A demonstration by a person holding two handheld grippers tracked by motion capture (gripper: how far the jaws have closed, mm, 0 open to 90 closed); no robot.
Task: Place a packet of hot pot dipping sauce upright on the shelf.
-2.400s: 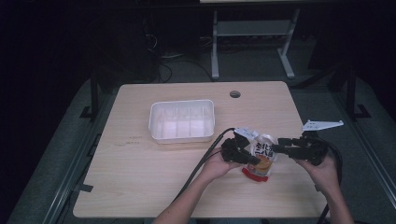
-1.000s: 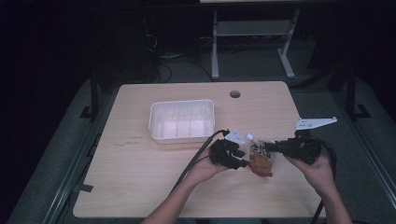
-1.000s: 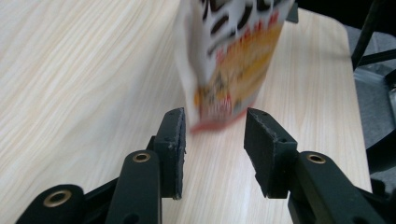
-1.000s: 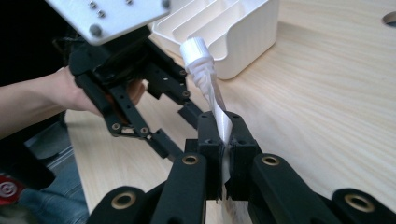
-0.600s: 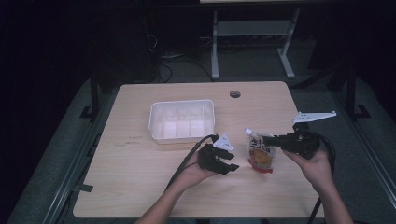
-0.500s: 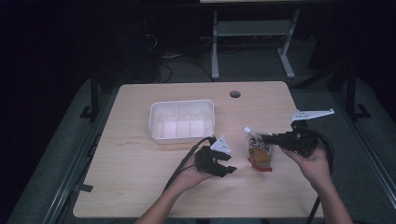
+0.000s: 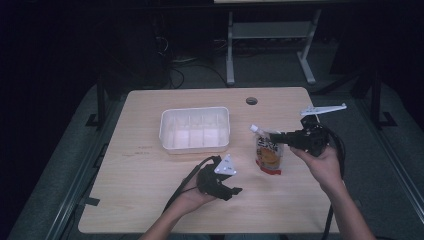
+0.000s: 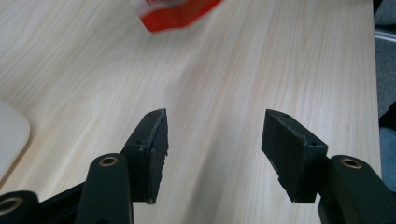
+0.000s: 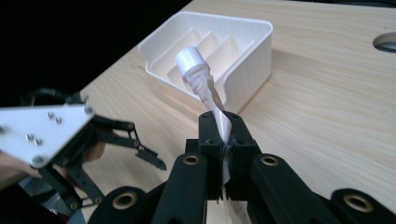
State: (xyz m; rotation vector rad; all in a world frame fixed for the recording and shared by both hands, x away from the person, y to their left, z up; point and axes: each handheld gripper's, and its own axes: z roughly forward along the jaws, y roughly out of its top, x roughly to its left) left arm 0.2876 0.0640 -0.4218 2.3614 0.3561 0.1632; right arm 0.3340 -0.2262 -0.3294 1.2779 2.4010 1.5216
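A person sits at a light wooden table with a two-jaw gripper in each hand. The right gripper, held at the right side of the table, has its jaws pressed together on the top edge of a spouted drink pouch, just beside the white screw cap. The pouch hangs upright below the jaws; it is white at the top, orange in the middle and red along the bottom, and whether its lower edge touches the table cannot be told. In the right gripper view the crumpled white spout rises from between the closed black jaws of the right gripper, cap pointing toward the tray. The left gripper is near the front edge of the table, well apart from the pouch and pointing toward it. Its jaws stand apart with nothing between them, and they have just been opening. The left gripper view shows the spread jaws of the left gripper over bare wood, with the red bottom of the pouch blurred at the top. A white ribbed plastic tray sits toward the middle of the table, left of the pouch. A round cable hole lies near the far edge
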